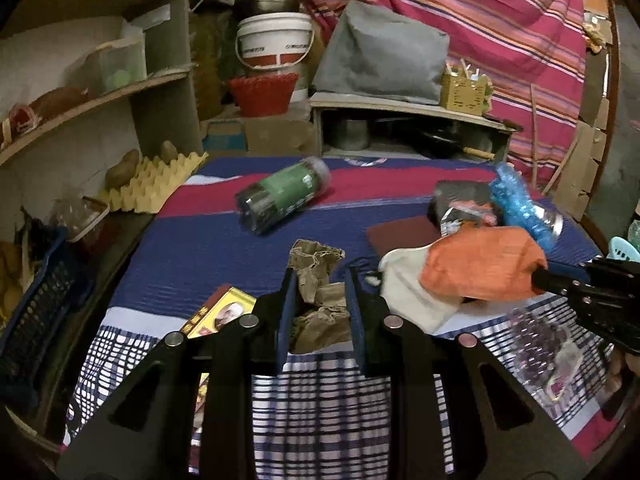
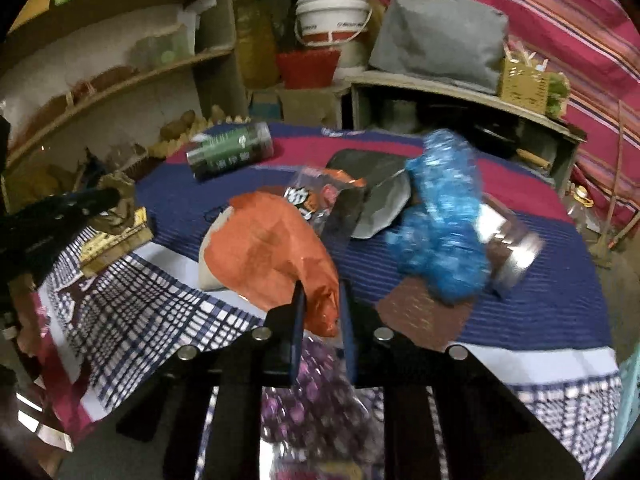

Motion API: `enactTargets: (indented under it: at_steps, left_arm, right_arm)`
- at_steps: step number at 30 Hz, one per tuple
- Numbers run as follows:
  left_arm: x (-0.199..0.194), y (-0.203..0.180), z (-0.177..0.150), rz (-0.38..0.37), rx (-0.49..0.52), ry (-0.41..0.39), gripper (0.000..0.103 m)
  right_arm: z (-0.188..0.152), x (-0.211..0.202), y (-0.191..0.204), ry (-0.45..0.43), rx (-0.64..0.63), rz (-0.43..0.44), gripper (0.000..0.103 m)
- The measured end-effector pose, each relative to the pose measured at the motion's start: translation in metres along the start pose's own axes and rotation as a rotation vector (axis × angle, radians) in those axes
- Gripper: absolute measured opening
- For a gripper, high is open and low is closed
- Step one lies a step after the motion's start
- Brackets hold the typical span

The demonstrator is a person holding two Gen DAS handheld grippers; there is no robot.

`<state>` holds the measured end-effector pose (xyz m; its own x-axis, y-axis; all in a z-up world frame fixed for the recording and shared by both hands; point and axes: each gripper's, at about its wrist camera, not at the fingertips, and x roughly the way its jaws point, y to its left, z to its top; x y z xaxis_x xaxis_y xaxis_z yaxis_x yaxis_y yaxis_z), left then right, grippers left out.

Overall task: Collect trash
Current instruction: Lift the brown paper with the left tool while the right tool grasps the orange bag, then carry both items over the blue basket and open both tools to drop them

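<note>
Matte black gripper (image 1: 320,308) linkages with round silver pivot pins and dark blue finger pads (image 1: 287,316).

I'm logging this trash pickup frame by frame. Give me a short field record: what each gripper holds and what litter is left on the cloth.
left gripper: shut on crumpled brown paper
right gripper: shut on orange wrapper
still on cloth: green bottle lying on its side, blue plastic wrap, snack packet, yellow box
surface: striped cloth
</note>
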<state>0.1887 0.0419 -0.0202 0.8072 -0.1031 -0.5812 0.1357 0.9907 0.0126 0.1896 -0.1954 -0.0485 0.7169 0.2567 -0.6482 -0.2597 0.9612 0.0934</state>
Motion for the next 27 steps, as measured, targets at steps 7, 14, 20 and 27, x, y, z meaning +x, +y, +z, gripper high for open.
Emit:
enactTargets:
  at_steps: [7,14,20,27]
  left_arm:
    - [-0.012,-0.054,0.012,-0.047,0.051,-0.036,0.023]
    - [-0.018,-0.122,0.019,-0.128,0.108,-0.057,0.023]
    - [-0.016,-0.178,0.022,-0.216,0.143,-0.053,0.023]
    - [-0.019,-0.248,0.025,-0.321,0.189,-0.061,0.024]
  right_arm:
    - [-0.011,-0.062,-0.035,-0.076,0.044,-0.068,0.017]
    - [-0.03,-0.116,-0.083,-0.12,0.098,-0.153,0.017]
    - [-0.055,-0.155,-0.122,-0.144,0.167,-0.235,0.017]
    - [-0.083,-0.202,-0.167,-0.172,0.242,-0.381,0.017]
